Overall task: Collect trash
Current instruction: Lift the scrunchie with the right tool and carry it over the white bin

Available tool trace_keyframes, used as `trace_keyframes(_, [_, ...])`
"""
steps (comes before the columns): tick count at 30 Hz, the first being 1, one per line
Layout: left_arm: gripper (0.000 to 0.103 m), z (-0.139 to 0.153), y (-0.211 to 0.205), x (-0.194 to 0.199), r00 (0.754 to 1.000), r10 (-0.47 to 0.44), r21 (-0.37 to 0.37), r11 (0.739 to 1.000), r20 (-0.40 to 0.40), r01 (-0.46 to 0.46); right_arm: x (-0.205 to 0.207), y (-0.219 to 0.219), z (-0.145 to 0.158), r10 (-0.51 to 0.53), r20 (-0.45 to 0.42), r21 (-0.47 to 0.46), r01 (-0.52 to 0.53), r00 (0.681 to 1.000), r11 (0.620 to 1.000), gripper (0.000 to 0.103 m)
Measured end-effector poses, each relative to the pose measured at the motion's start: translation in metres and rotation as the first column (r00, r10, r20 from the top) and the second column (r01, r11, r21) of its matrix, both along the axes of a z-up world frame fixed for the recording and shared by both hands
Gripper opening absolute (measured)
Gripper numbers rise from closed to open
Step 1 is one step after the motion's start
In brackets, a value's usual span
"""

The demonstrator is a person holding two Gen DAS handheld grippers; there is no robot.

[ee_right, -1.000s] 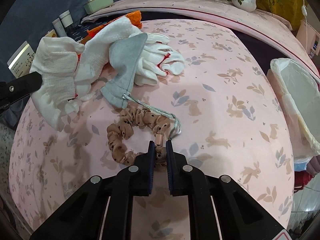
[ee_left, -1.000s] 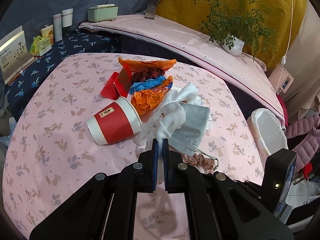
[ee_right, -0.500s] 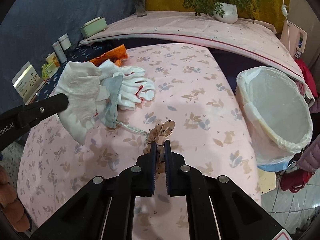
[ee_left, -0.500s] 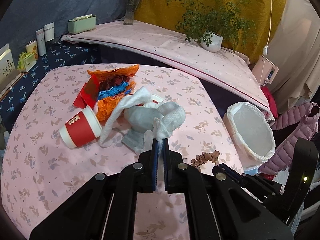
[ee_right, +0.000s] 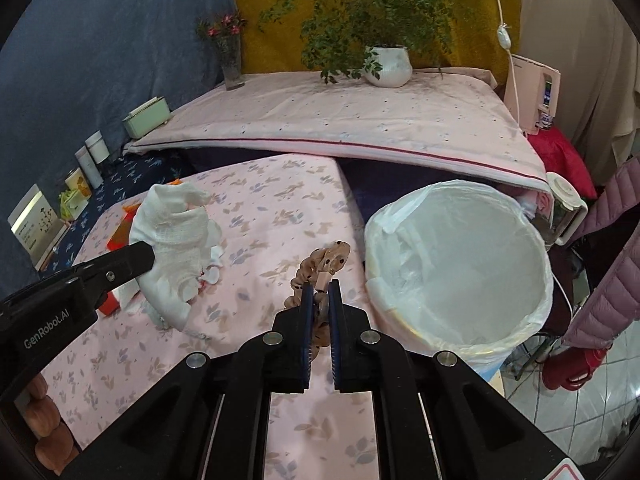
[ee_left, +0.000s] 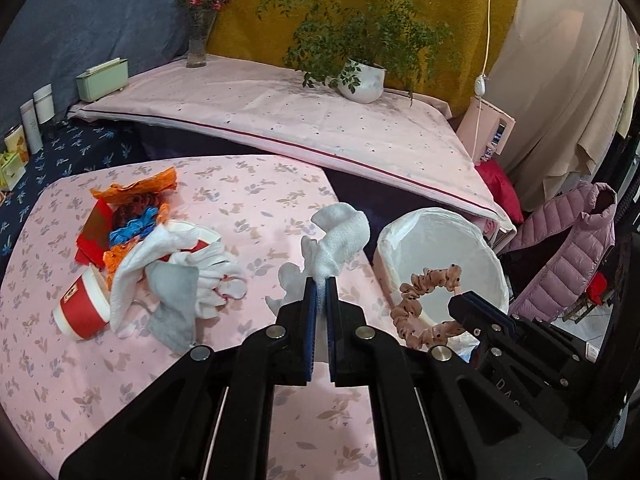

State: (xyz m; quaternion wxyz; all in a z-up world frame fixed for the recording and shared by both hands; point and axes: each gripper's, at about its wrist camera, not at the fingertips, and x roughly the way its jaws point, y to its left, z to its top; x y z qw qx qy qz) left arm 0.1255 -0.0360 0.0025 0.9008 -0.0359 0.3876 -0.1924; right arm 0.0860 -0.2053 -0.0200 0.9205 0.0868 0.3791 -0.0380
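Left tool (ee_left: 319, 285): clenched on white cloth (ee_left: 340, 236), held above table (ee_left: 260, 196). Right tool (ee_right: 319, 292): clenched on tan dotted scrunchie (ee_right: 326, 264), beside lined bin (ee_right: 460, 264).

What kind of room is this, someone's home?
Probably a lived-in home room, dressed up a little: a table under a pink floral cloth, a potted plant on a covered ledge, and a quilted jacket slung beside a lined waste bin.

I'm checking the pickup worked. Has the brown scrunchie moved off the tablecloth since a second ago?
Yes. The scrunchie lay on the tablecloth near the gloves; now the right gripper holds it lifted, closer to the lined bin.
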Motion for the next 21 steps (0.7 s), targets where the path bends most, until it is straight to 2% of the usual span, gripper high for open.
trace_keyframes(11, [0.004,0.001,-0.073,0.019,0.993,-0.115,-0.009,0.993,-0.004,0.115,0.005,-0.080,-0.002,-0.128,0.012,-0.014,0.128,0.992,0.992,0.007])
trace_keyframes(21, [0.005,-0.006,-0.133,0.038,0.975,-0.219,-0.047,0.975,-0.024,0.218,0.015,-0.122,-0.020,-0.194,-0.020,-0.022,0.193,0.981,0.981,0.007])
